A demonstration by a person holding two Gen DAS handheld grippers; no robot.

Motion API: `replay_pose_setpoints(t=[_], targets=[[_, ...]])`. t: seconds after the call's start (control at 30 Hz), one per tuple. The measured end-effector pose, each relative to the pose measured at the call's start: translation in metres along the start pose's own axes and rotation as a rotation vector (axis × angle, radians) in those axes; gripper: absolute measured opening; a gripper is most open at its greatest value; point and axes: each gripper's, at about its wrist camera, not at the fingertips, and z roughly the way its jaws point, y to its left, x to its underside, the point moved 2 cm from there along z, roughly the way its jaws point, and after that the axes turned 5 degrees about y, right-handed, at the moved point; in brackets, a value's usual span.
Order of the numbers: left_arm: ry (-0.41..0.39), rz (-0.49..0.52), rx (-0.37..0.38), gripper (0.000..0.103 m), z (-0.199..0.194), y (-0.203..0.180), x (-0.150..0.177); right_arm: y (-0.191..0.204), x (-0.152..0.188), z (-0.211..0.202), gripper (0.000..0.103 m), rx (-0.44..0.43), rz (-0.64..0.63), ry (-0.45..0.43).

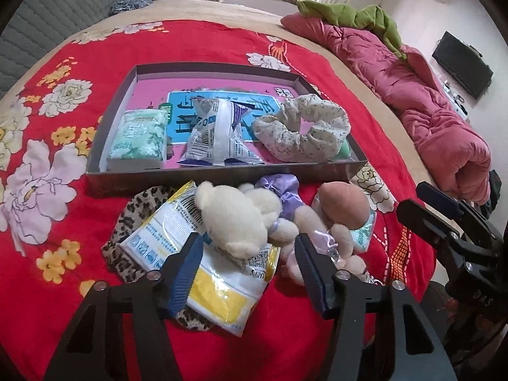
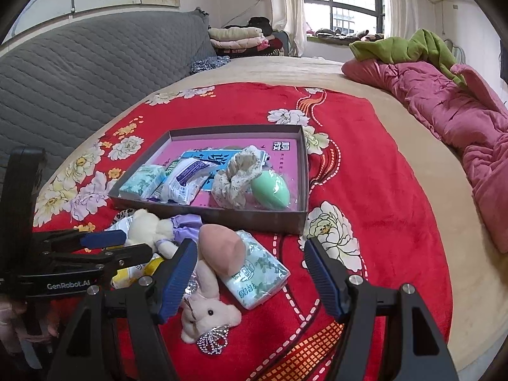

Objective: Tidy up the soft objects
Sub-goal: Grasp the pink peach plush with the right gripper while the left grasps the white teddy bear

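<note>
cream plush bear (image 1: 233, 219) lying lengthwise toward the tray (image 1: 222, 174), left hand-held gripper (image 1: 247, 254) spread astride it, untouching

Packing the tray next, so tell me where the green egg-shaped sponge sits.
The green egg-shaped sponge lies inside the tray, in its near right corner, beside the floral scrunchie; the left wrist view shows only a sliver of it behind that scrunchie.

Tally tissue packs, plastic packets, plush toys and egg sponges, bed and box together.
Tissue packs: 2
Plastic packets: 2
Plush toys: 2
Egg sponges: 2
Total: 8
</note>
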Motion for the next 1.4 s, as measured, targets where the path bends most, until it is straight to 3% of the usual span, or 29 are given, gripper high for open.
replay_pose_setpoints(t=[0.5,0.9,1.23,1.33,1.4], targets=[[-0.016,-0.101,0.117,0.054,0.014,0.019,-0.014,0.003,0.004,0.018,0.069,0.01,0.001,0.028],[-0.012,-0.176,0.141,0.036,0.026,0.033,-0.021,0.009,0.0,0.034,0.069,0.031,-0.029,0.041],[-0.04,-0.195,0.159,0.033,0.027,0.037,-0.019,0.021,-0.001,0.059,0.069,0.016,-0.058,0.08],[-0.044,-0.186,0.156,0.032,0.027,0.036,-0.018,0.023,-0.001,0.062,0.06,-0.008,-0.059,0.076],[-0.046,-0.179,0.154,0.032,0.025,0.038,-0.015,0.027,-0.001,0.063,0.046,-0.024,-0.068,0.071]])
